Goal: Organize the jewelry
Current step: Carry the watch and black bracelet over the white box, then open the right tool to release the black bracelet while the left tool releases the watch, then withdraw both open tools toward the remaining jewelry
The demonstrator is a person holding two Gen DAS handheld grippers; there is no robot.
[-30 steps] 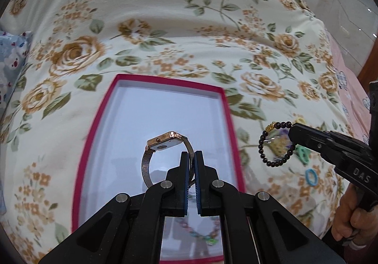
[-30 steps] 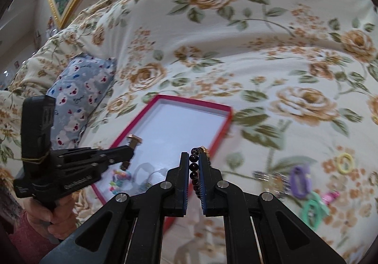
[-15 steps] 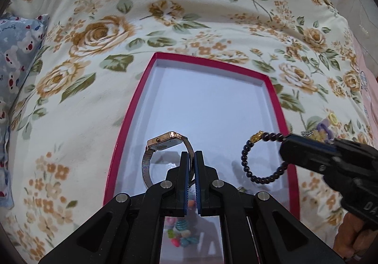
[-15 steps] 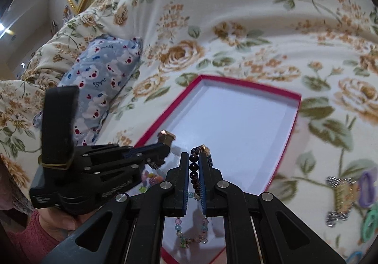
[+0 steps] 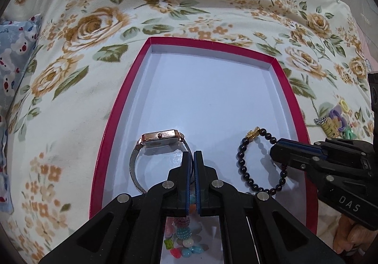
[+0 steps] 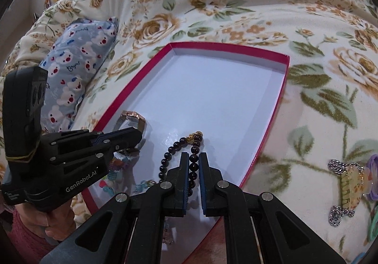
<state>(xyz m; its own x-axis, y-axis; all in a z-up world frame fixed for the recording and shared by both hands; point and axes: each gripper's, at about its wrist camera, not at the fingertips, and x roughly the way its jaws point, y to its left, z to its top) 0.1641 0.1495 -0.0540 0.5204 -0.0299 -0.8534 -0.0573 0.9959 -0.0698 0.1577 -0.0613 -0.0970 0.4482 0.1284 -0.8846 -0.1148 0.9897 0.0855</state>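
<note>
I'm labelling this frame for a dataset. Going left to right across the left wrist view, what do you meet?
Blue bear-print pillow → red rim of the box → watch → dark bead bracelet → right tool → hair clips and rings on the floral blanket.

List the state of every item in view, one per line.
Left gripper: shut on the watch band.
Right gripper: shut on the bead bracelet.
Watch: held over the box.
Bead bracelet: hanging over the box.
Red box: open, lidless.
Colourful beads: lying in the box.
Hair clips: outside on the bedspread.
</note>
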